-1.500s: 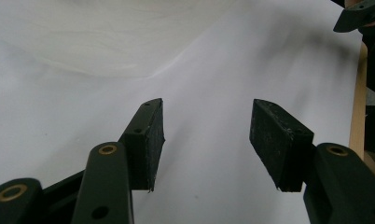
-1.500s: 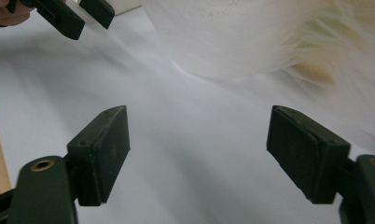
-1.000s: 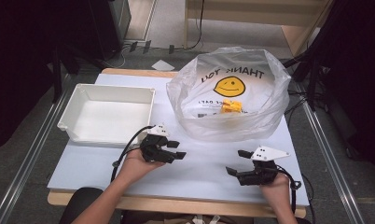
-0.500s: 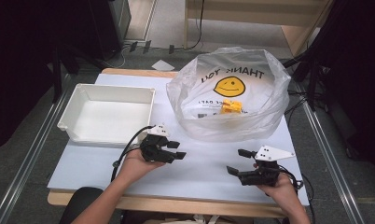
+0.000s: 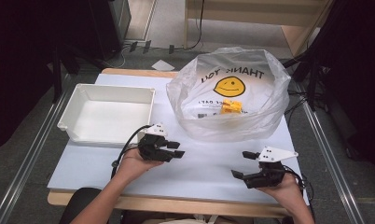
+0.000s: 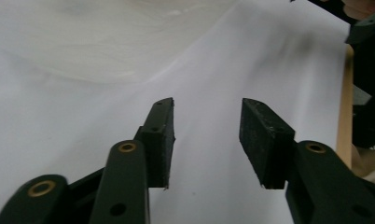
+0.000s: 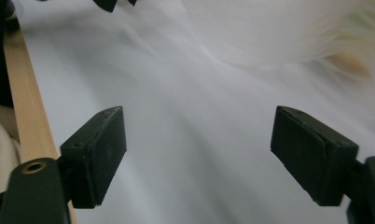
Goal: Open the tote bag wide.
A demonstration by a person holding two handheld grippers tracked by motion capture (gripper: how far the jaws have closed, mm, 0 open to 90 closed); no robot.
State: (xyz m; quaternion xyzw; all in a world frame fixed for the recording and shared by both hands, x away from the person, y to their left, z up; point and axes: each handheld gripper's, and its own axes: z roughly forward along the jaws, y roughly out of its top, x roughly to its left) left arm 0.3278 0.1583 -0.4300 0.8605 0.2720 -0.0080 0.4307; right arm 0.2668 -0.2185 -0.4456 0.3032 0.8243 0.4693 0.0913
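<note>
A clear plastic bag (image 5: 251, 79) with a yellow smiley and "THANK YOU" print stands open at the back right of the white table (image 5: 204, 168). A small yellow item (image 5: 231, 106) lies inside it. My left gripper (image 5: 177, 149) rests low near the table's middle, pointing right, in front of the bag's left side. In its own view, the left gripper (image 6: 206, 135) is open with nothing between the jaws. My right gripper (image 5: 240, 164) sits near the front right, pointing left. The right gripper (image 7: 199, 149) is wide open and holds nothing. The bag (image 7: 279, 32) appears blurred ahead of it.
A white rectangular tray (image 5: 78, 133) with nothing in it stands at the left, just behind the left hand. The table's wooden front edge (image 5: 185, 205) runs close below both hands. Metal rails (image 5: 330, 158) flank the table on either side.
</note>
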